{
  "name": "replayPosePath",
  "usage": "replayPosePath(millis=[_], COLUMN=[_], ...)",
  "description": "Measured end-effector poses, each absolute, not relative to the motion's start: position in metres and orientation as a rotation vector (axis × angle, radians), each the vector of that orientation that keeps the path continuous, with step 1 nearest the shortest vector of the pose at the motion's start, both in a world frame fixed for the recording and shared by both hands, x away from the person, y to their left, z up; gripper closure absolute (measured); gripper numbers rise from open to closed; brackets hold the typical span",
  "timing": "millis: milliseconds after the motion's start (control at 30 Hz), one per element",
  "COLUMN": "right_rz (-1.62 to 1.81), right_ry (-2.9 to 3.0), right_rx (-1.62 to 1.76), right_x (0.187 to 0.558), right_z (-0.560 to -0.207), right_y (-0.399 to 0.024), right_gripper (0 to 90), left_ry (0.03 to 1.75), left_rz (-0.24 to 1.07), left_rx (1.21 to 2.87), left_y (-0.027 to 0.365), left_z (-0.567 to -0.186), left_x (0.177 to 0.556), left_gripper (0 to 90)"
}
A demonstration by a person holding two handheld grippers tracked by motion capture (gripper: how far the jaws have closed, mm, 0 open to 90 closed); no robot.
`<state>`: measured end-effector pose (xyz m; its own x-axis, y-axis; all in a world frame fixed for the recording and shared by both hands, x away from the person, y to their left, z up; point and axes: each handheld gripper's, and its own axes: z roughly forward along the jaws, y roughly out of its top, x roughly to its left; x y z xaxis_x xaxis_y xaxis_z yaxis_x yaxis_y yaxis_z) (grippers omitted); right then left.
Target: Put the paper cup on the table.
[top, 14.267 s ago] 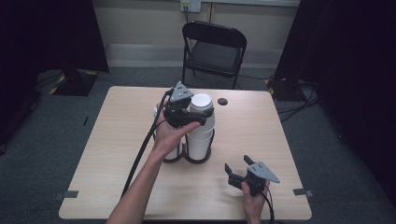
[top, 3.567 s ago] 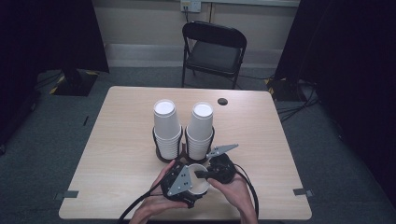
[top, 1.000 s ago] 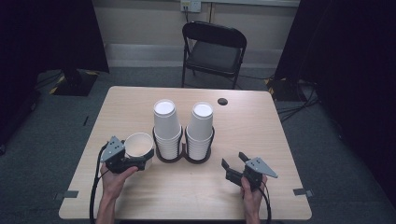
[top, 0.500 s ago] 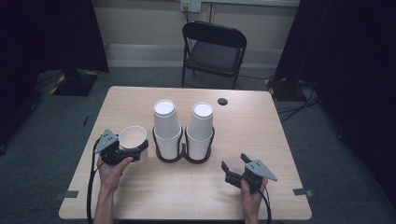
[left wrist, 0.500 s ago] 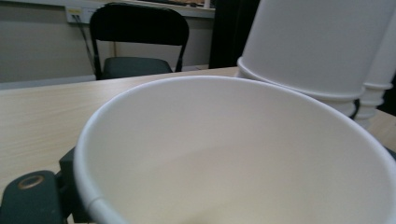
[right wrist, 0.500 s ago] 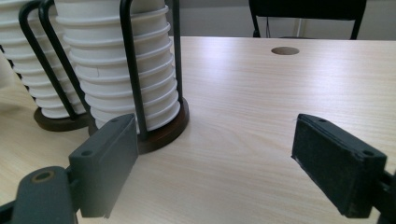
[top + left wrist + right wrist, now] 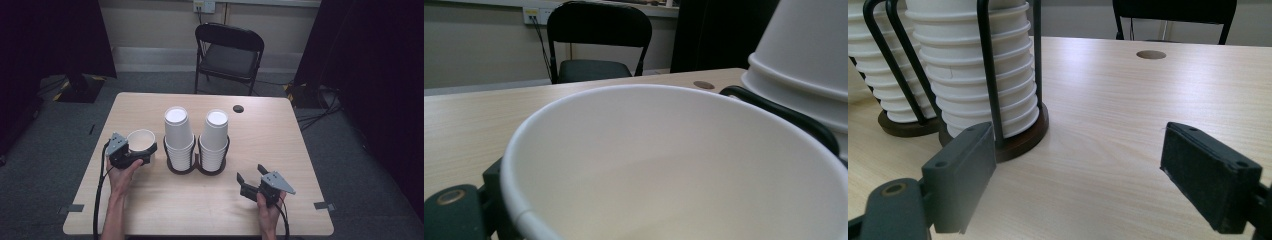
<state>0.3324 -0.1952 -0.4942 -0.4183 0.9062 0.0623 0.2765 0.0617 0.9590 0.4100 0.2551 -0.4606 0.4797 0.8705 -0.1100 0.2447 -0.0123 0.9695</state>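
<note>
High view: cup point(image 7: 141, 141) in left gripper point(image 7: 131, 155)

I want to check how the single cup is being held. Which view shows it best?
The high view: the single cup sits upright, mouth up, in the left gripper, left of the stacks. The left gripper view has just its rim and inside; the right gripper view faces the stacks.

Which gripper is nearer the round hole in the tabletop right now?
Right, narrowly. The right gripper sits open near the front edge, almost straight below the hole; the left gripper, holding a cup, is farther left.
</note>
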Motion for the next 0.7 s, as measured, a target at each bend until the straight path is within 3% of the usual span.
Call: replayPosePath(millis=[700], right_rz=[1.381], right_ry=[1.776], right_rx=[1.174], right_x=[0.333], right_z=[-0.494], right_y=[-0.194], right_gripper=[14.3], left_ry=[1.020], left_rz=[0.669], left_rx=[1.705], left_y=[0.251], left_z=[-0.482], left_x=[0.409], left_gripper=[11.0])
